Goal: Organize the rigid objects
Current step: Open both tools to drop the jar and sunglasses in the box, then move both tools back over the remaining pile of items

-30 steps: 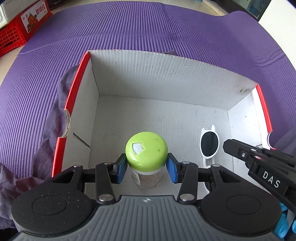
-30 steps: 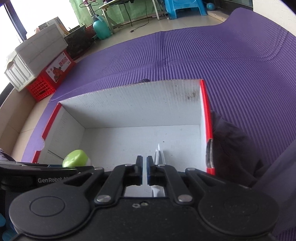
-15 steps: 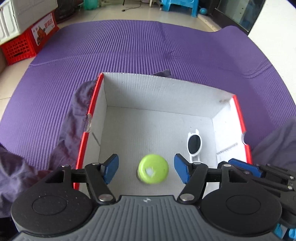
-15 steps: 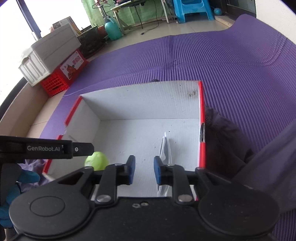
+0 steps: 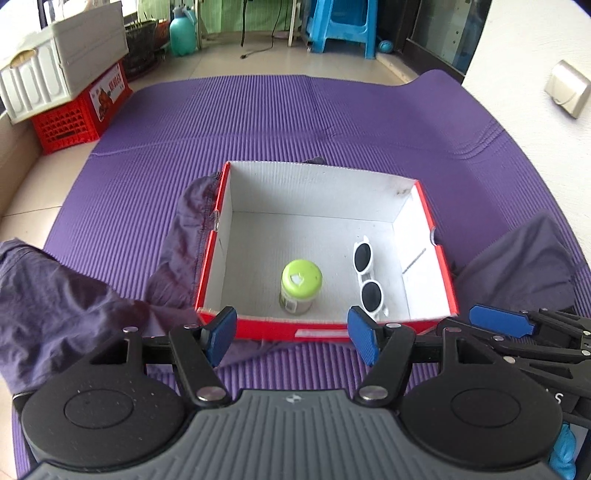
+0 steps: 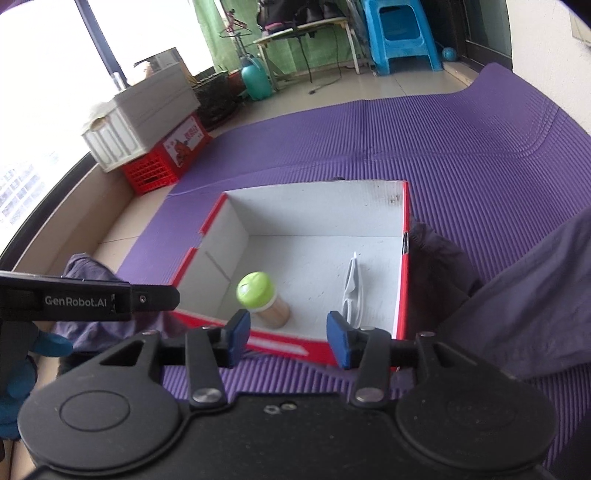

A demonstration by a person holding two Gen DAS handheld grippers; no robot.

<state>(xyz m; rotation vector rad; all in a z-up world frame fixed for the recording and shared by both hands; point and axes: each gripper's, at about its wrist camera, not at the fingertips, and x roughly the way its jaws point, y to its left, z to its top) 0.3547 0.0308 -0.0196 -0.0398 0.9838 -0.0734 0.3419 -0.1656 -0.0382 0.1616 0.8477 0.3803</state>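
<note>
A red box with a white inside (image 5: 402,328) (image 6: 405,258) sits on the purple mat. In it stand a green-lidded jar (image 5: 301,286) (image 6: 258,295) near the front wall and white sunglasses (image 5: 367,278) (image 6: 352,291) to its right. My left gripper (image 5: 291,338) is open and empty, held above the box's near edge. My right gripper (image 6: 290,338) is open and empty, also back above the near edge; its blue finger (image 5: 500,319) shows at the right of the left wrist view.
Dark purple cloth lies left of the box (image 5: 184,243) and right of it (image 5: 517,266) (image 6: 443,266). A red crate (image 5: 81,110) (image 6: 166,158) with a white bin on top stands at the mat's far left. A blue stool (image 5: 341,26) stands behind.
My left gripper let go of the jar, opened and pulled back up out of the box. My right gripper opened, left the sunglasses in the box and drew back too.
</note>
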